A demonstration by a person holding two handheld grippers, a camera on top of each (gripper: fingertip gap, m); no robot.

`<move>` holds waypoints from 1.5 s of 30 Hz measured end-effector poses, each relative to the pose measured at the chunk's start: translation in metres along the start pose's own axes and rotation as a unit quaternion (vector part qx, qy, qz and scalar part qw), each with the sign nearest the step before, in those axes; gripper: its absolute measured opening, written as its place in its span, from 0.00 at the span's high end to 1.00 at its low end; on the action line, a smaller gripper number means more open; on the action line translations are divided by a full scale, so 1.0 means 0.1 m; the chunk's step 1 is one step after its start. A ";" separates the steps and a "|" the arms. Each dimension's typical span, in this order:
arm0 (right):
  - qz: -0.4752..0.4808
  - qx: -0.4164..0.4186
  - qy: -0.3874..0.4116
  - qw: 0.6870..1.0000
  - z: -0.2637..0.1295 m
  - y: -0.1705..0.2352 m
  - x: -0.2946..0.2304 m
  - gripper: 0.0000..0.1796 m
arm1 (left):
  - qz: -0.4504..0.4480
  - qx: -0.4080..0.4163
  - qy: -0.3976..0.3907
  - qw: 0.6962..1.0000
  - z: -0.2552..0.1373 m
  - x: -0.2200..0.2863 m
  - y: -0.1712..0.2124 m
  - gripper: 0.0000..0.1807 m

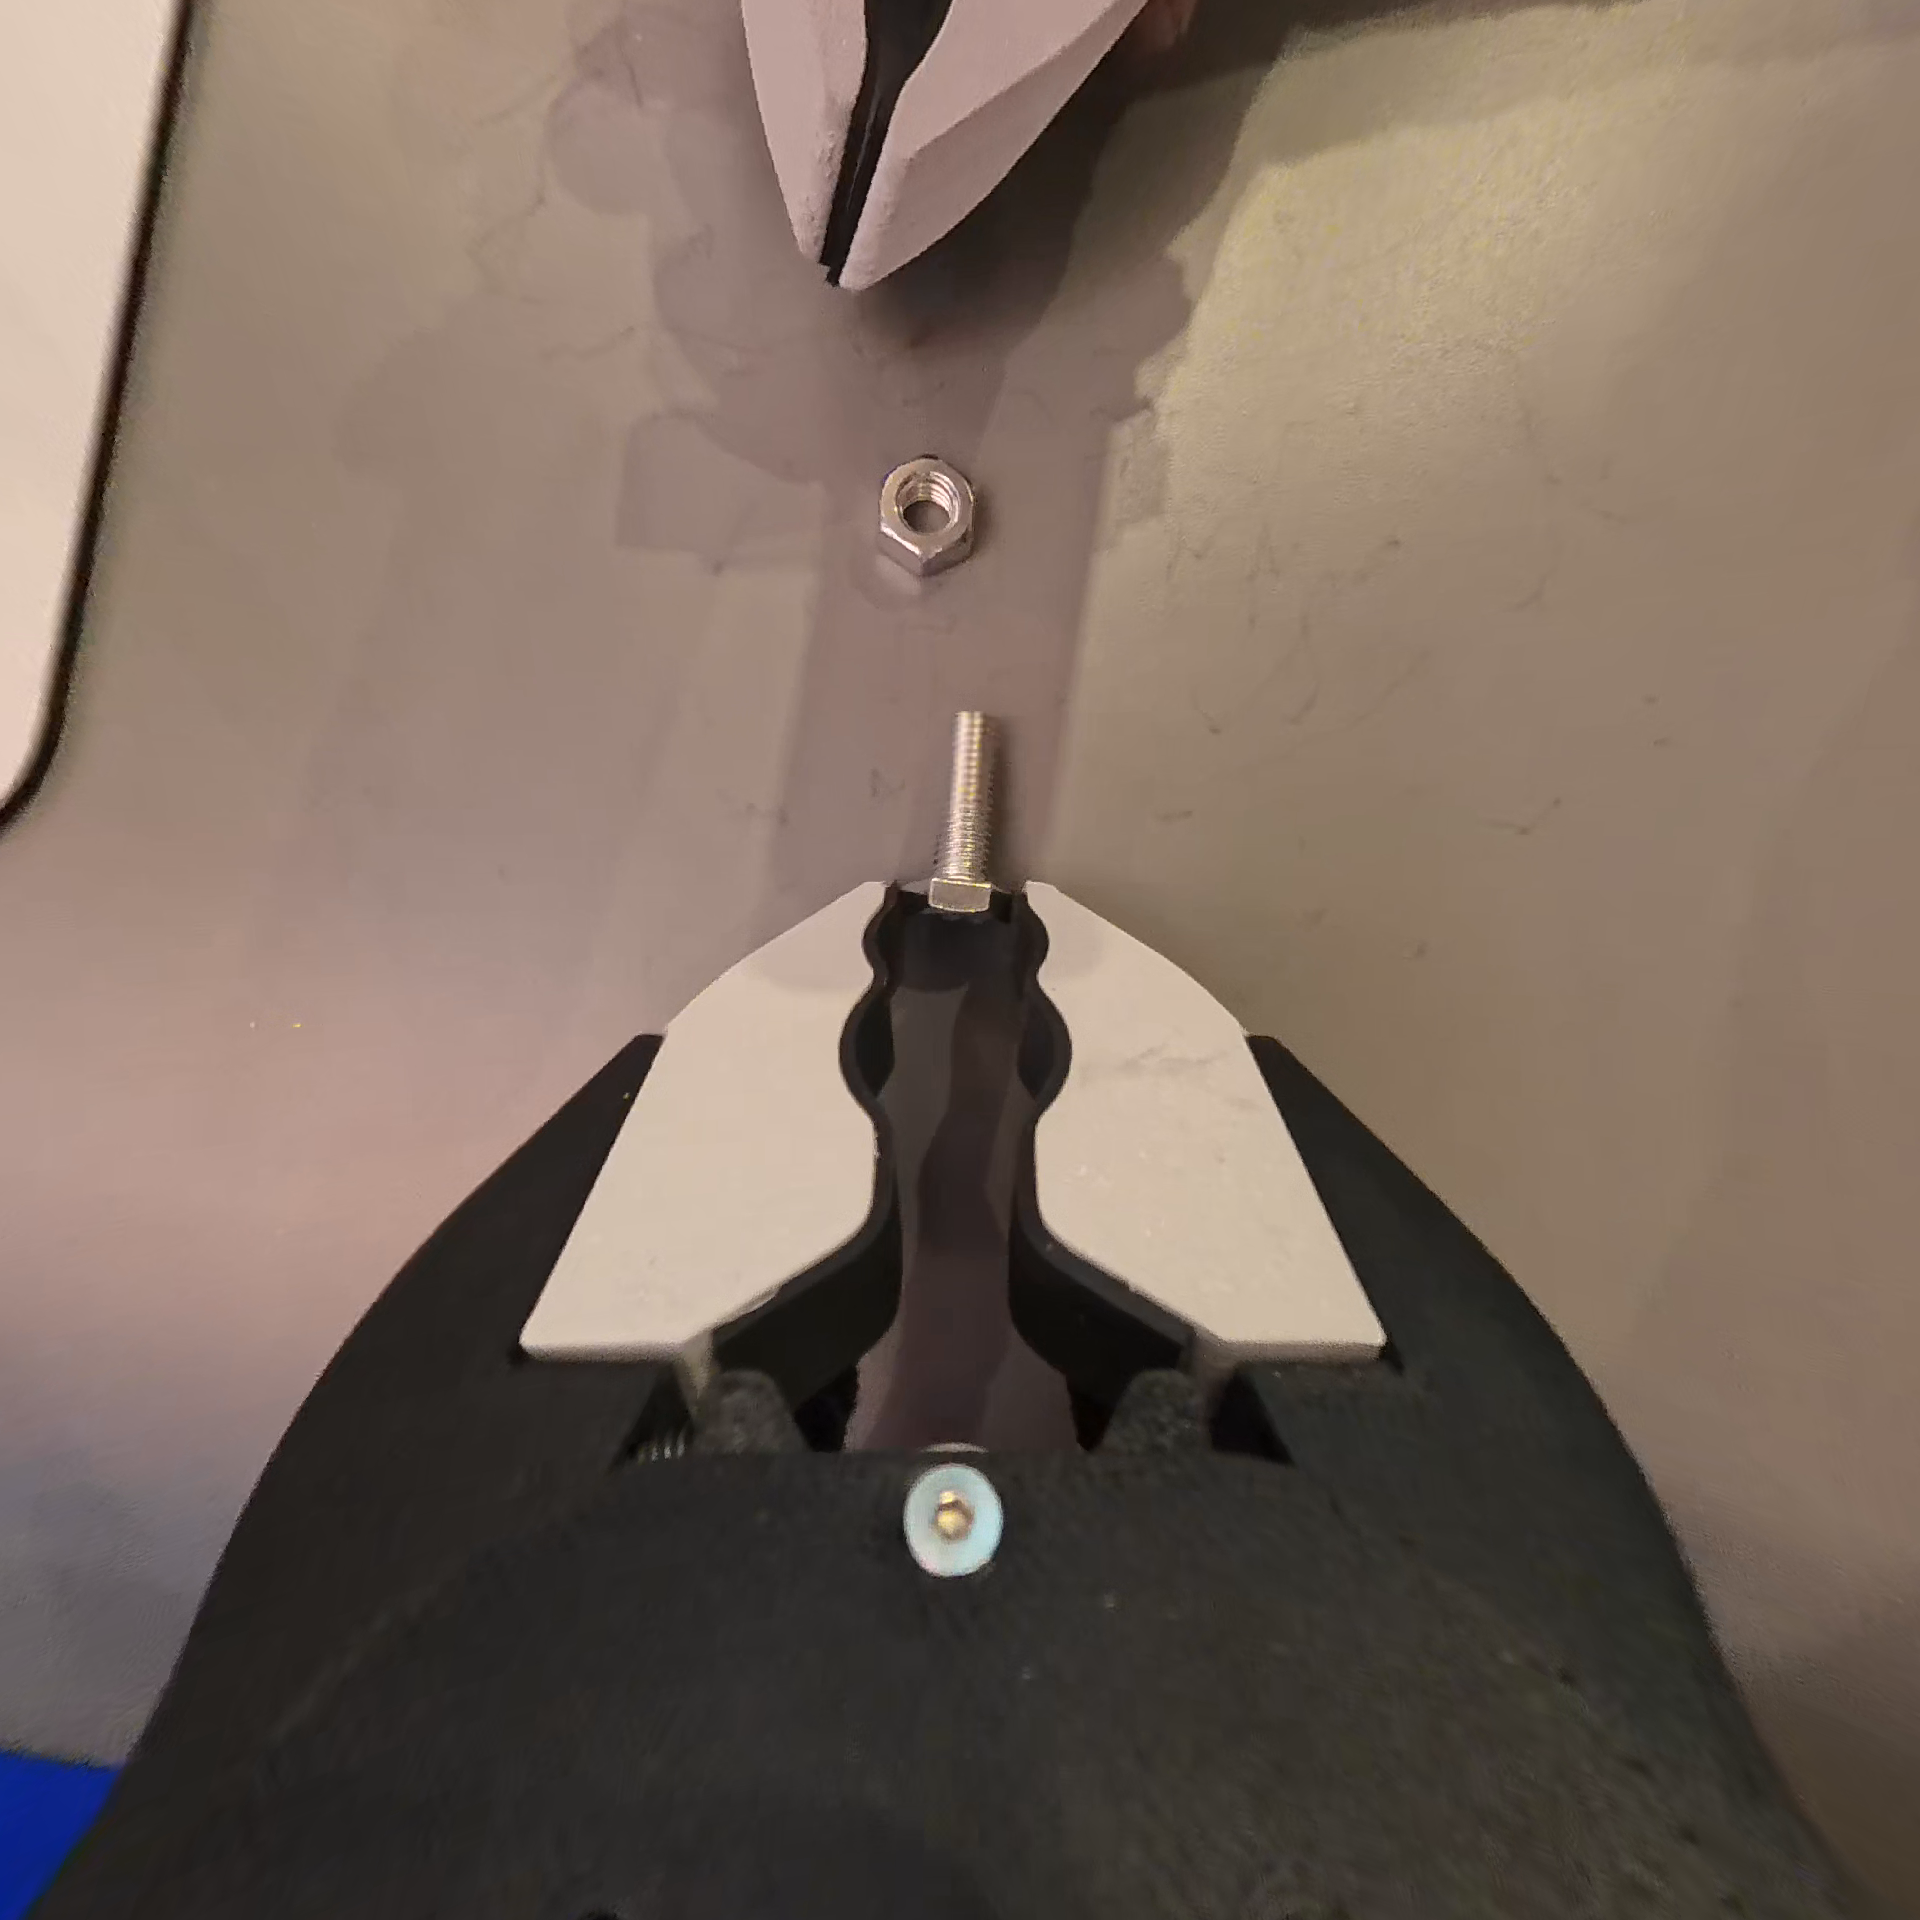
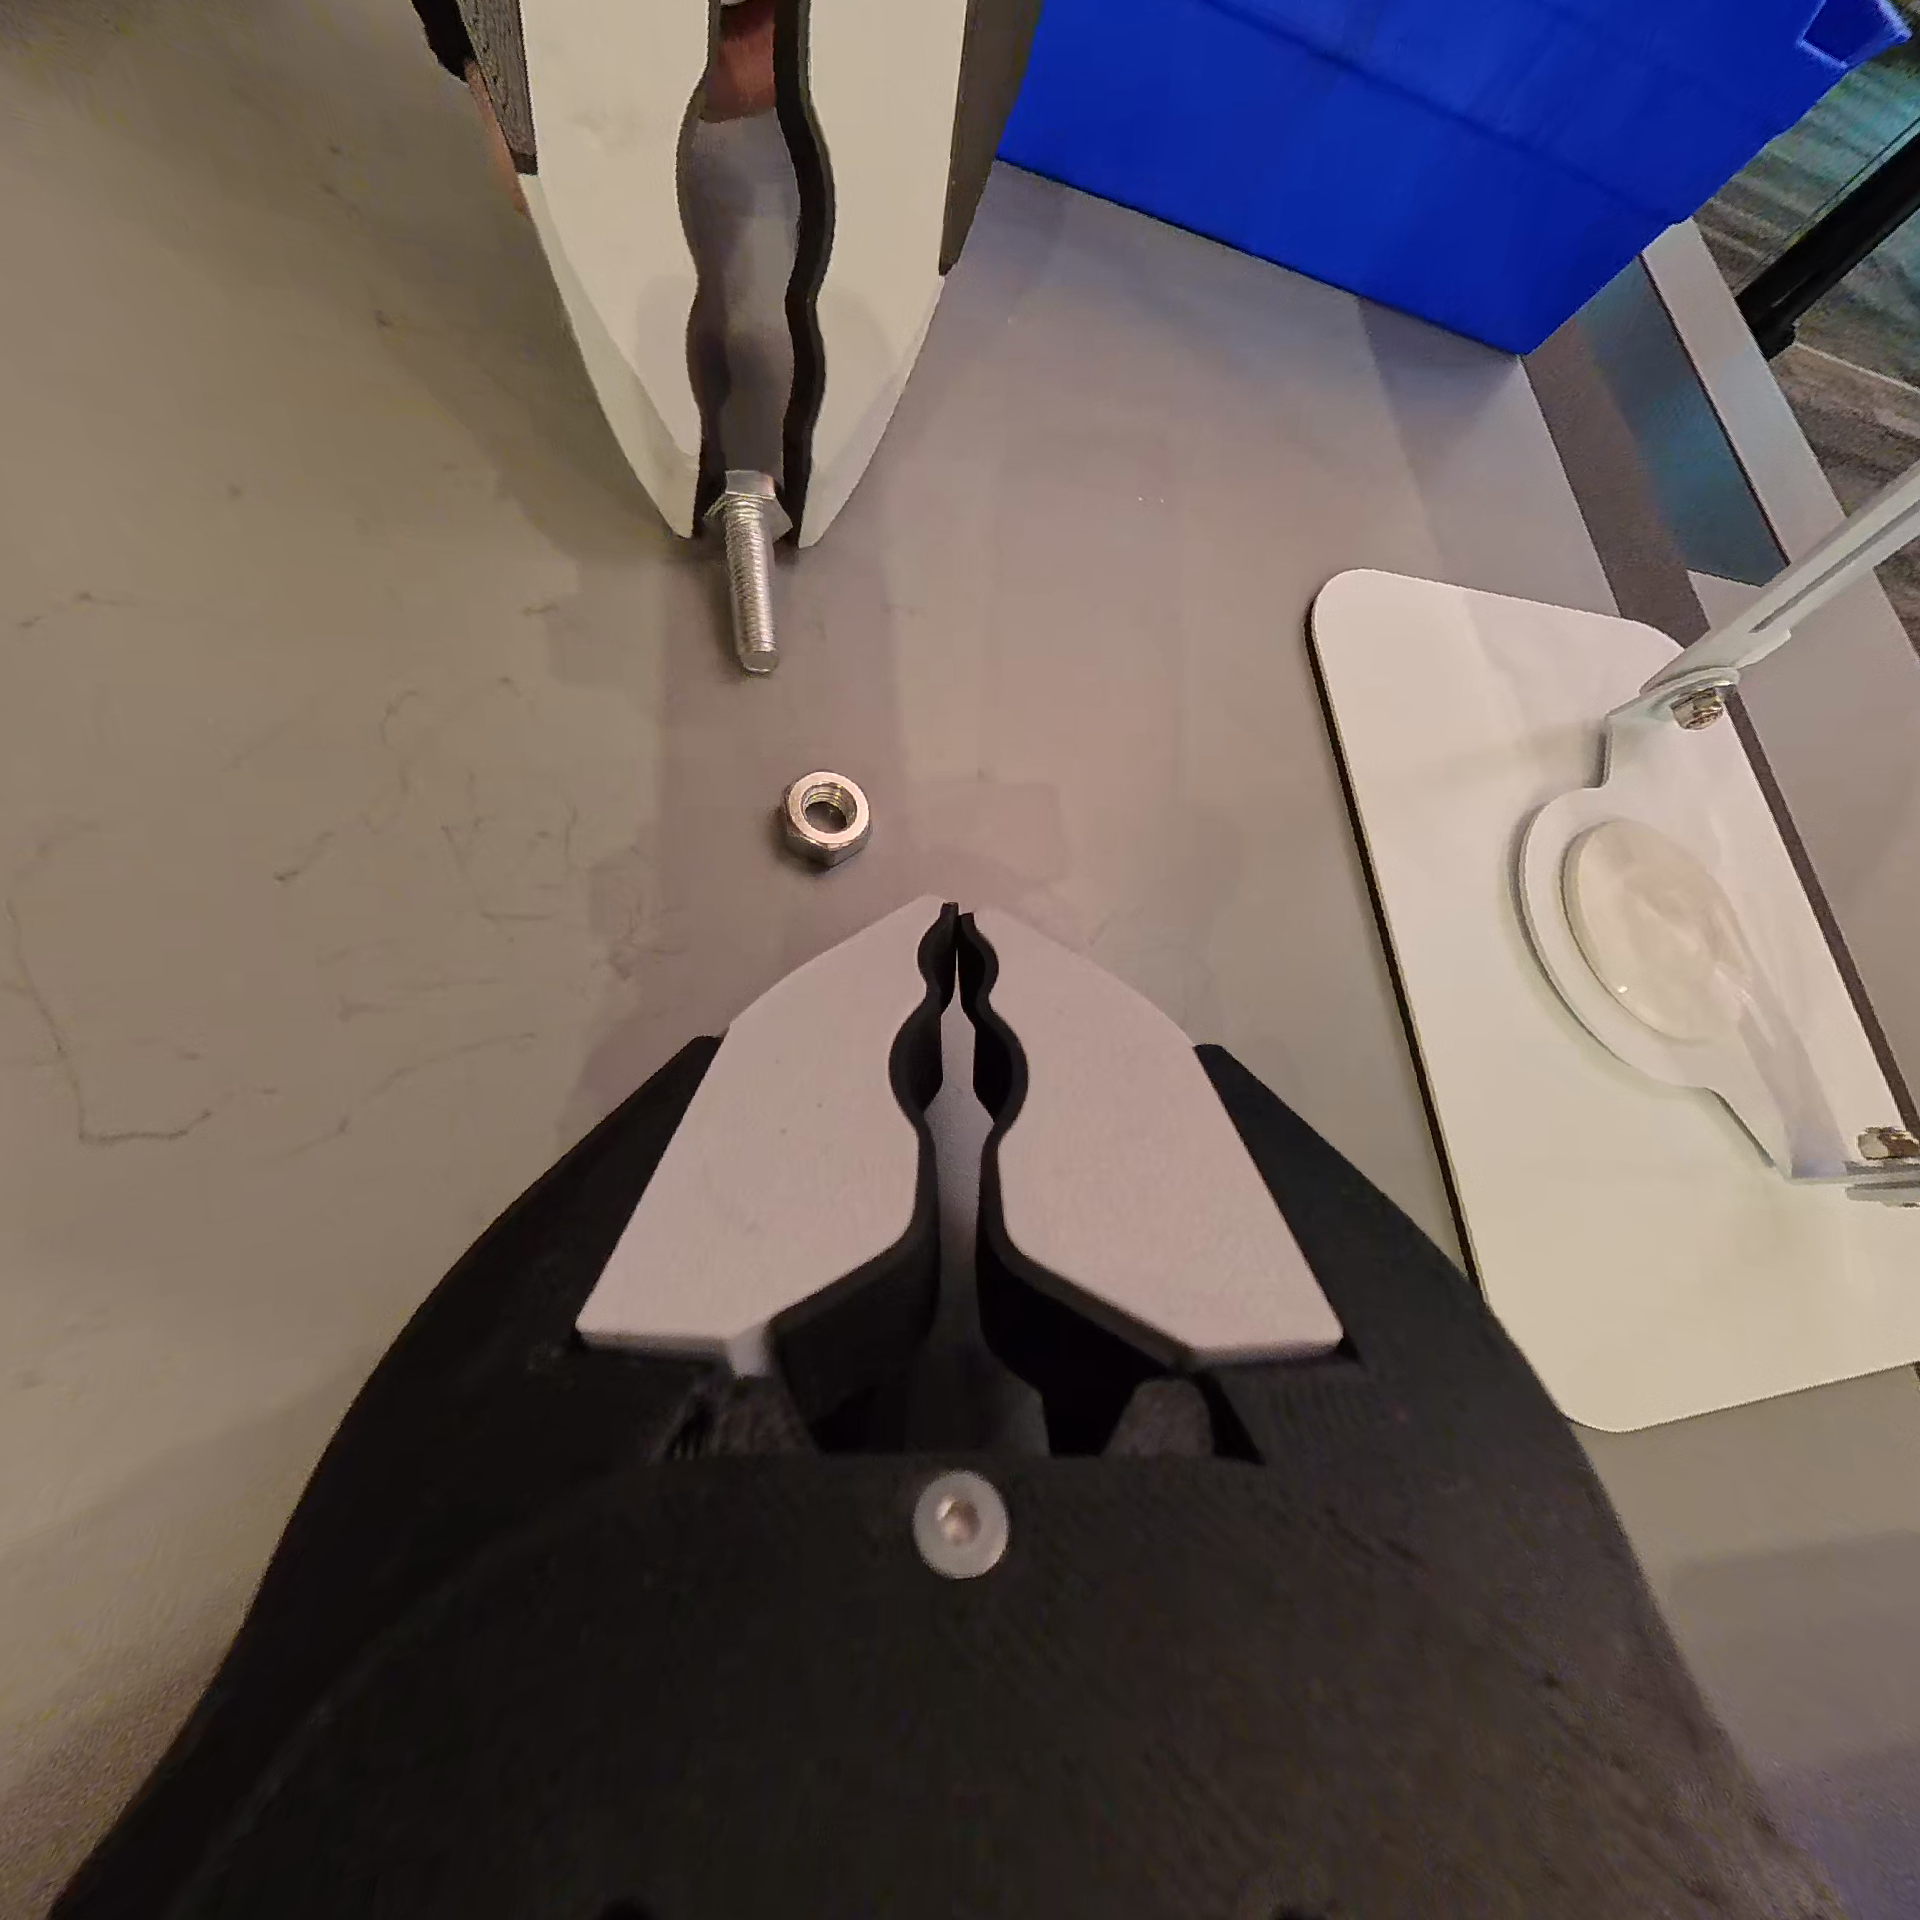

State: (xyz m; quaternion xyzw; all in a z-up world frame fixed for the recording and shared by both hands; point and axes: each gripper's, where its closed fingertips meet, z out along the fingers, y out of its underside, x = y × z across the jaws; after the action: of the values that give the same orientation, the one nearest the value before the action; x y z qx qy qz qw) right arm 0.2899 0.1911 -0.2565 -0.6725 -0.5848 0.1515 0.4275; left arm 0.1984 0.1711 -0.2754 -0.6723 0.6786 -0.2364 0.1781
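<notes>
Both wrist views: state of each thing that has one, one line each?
left claw: shut on the bolt's head.
right claw: shut, holding nothing, tips close to the nut.
bolt: gripped by its head, threaded shank sticking out towards the nut, not touching it.
nut: loose, lying flat on the table, hole up, between the two claws.
blue bin: on the table; inside hidden.

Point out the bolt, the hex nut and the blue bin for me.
bolt (image 1: 964, 821): left wrist view, on its threaded shank ahead of the fingers.
hex nut (image 2: 823, 819): right wrist view, on its top face beside the hole.
blue bin (image 2: 1403, 156): right wrist view, on its side wall.
</notes>
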 end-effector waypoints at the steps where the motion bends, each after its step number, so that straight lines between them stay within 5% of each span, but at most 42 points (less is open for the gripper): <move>1: 0.000 0.001 0.001 1.000 0.00 0.00 0.00 1.00 | -0.001 0.007 -0.004 1.000 0.00 -0.02 -0.01 0.90; 13: 0.007 0.027 0.010 1.000 -0.04 -0.07 0.04 0.99 | -0.044 0.183 0.023 0.982 -0.28 0.01 -0.28 0.90; 22: 0.007 0.030 -0.043 0.999 0.02 -0.20 -0.15 0.84 | -0.066 0.394 0.111 0.910 -0.74 0.16 -0.57 0.90; 29: 0.010 -0.038 -0.081 0.996 0.21 -0.11 -0.22 0.82 | -0.066 0.394 0.116 0.909 -0.70 0.15 -0.57 0.90; 45: 0.032 -0.045 -0.134 0.989 0.27 -0.13 -0.23 0.90 | -0.082 0.404 0.125 0.902 -0.73 0.11 -0.55 0.90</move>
State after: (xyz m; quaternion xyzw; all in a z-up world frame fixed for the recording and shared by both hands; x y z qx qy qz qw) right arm 0.2563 0.1803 -0.2698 -0.6832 -0.6209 0.2274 0.3098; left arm 0.2031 0.1669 -0.1835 -0.5607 0.4841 -0.5860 0.3283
